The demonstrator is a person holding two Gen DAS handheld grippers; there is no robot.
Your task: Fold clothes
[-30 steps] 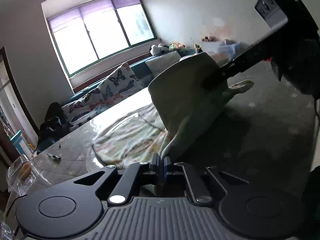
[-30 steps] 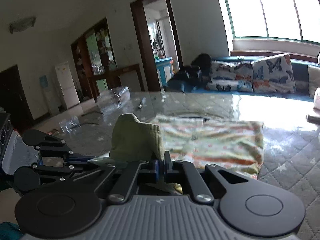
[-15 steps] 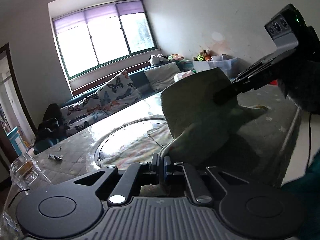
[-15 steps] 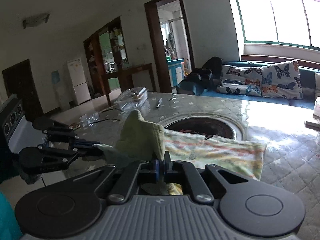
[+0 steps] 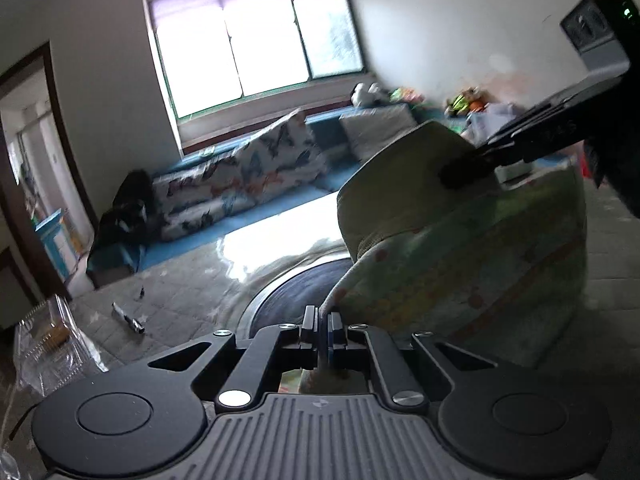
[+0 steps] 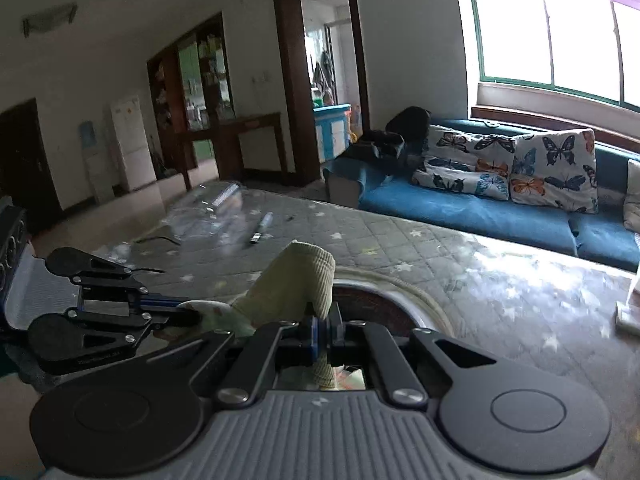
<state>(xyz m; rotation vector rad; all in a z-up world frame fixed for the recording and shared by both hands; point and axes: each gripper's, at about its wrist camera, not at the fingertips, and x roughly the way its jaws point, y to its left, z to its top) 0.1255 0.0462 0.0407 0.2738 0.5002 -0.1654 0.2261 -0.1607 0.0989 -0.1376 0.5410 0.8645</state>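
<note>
A pale green garment (image 5: 460, 248) with small coloured dots and a ribbed green cuff (image 6: 298, 284) hangs in the air between both grippers, lifted off the table. My left gripper (image 5: 322, 322) is shut on one edge of it. My right gripper (image 6: 322, 326) is shut on the ribbed cuff. In the left wrist view the right gripper (image 5: 464, 170) pinches the cloth at the upper right. The right wrist view has the left gripper (image 6: 188, 308) at the lower left, clamped on the cloth. The lower part of the garment is hidden behind the gripper bodies.
The quilted grey table (image 6: 400, 248) has a round dark inset (image 5: 296, 288) at its middle. A pen (image 6: 260, 232) and clear plastic packaging (image 5: 48, 344) lie near its far side. A blue sofa (image 6: 480, 212) with butterfly cushions stands under the window.
Both grippers rose and pulled back with the garment. It left the table entirely and uncovered the round inset. Both stayed shut.
</note>
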